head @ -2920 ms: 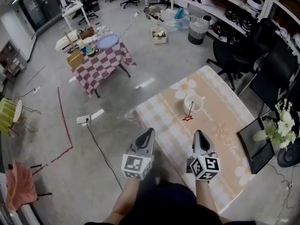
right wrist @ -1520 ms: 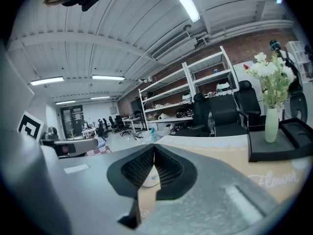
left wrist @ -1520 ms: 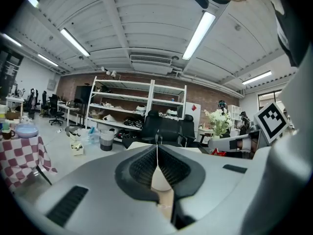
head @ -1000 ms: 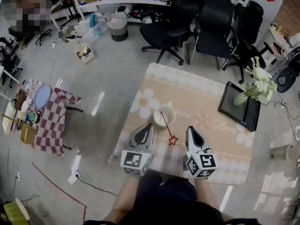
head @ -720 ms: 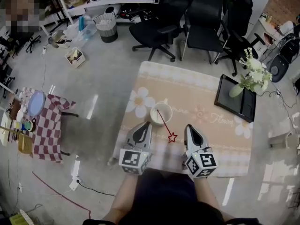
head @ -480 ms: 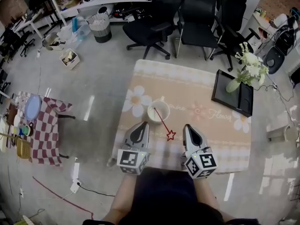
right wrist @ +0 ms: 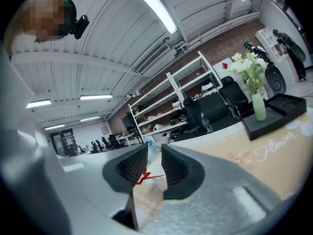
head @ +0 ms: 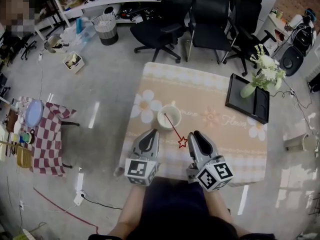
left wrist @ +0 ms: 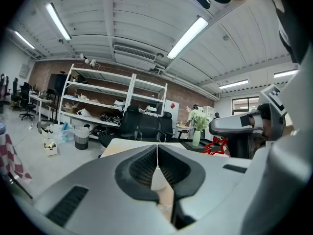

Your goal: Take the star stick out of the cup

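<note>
A white cup [head: 169,118] stands on the beige flower-print table [head: 210,91]. The star stick leans out of it toward me, and its red star [head: 182,142] hangs over the cloth. My right gripper [head: 194,135] is angled in just right of the star with its jaws opening. In the right gripper view the star [right wrist: 144,177] shows in the gap of the right gripper [right wrist: 154,151], and no pad presses on it. My left gripper [head: 151,132] is shut and empty left of the cup. In its own view the left gripper [left wrist: 157,148] shows the star [left wrist: 216,146] off to the right.
A black tray [head: 252,103] and a vase of white flowers [head: 261,68] stand at the table's right side. Black office chairs [head: 165,31] crowd the far edge. A small checkered table [head: 50,129] with dishes stands on the floor to the left.
The right gripper has swung left toward the red star and its jaws have parted. The left gripper has stayed put and shut.
</note>
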`<action>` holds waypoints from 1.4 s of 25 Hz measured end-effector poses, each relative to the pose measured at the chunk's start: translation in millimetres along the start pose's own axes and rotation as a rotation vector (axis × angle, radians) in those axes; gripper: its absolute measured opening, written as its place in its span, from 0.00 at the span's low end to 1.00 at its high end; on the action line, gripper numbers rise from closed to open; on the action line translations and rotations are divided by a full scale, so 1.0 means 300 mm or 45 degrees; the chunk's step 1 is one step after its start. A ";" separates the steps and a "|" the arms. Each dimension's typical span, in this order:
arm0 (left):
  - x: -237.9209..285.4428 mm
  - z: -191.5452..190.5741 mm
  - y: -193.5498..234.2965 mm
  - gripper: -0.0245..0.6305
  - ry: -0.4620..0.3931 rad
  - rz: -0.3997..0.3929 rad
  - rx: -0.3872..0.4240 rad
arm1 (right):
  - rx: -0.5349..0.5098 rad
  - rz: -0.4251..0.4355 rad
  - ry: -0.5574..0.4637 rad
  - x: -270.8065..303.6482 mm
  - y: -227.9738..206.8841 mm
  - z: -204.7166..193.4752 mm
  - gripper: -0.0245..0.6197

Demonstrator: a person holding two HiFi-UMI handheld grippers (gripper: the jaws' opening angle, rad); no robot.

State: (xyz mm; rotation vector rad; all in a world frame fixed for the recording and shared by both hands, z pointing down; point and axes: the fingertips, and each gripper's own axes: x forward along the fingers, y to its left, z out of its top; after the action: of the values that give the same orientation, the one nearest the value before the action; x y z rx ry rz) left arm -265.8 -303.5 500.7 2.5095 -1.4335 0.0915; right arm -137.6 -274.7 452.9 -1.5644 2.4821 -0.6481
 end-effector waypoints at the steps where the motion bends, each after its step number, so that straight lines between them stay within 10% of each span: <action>1: -0.005 0.003 0.004 0.06 -0.005 0.004 0.002 | 0.008 0.015 0.006 0.005 0.008 -0.004 0.17; 9: -0.032 -0.008 0.032 0.06 -0.002 0.041 0.007 | 0.066 0.114 0.120 0.049 0.063 -0.080 0.36; 21: -0.028 -0.016 0.044 0.06 0.007 0.037 -0.005 | 0.085 0.087 0.228 0.066 0.058 -0.164 0.38; 35: -0.044 -0.028 0.058 0.06 0.019 0.064 -0.021 | 0.038 0.036 0.210 0.055 0.047 -0.153 0.15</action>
State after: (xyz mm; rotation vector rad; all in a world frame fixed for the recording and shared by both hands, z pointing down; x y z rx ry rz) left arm -286.8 -298.8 509.8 2.4553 -1.4855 0.1072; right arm -172.2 -271.1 489.8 -1.5204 2.5921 -0.8377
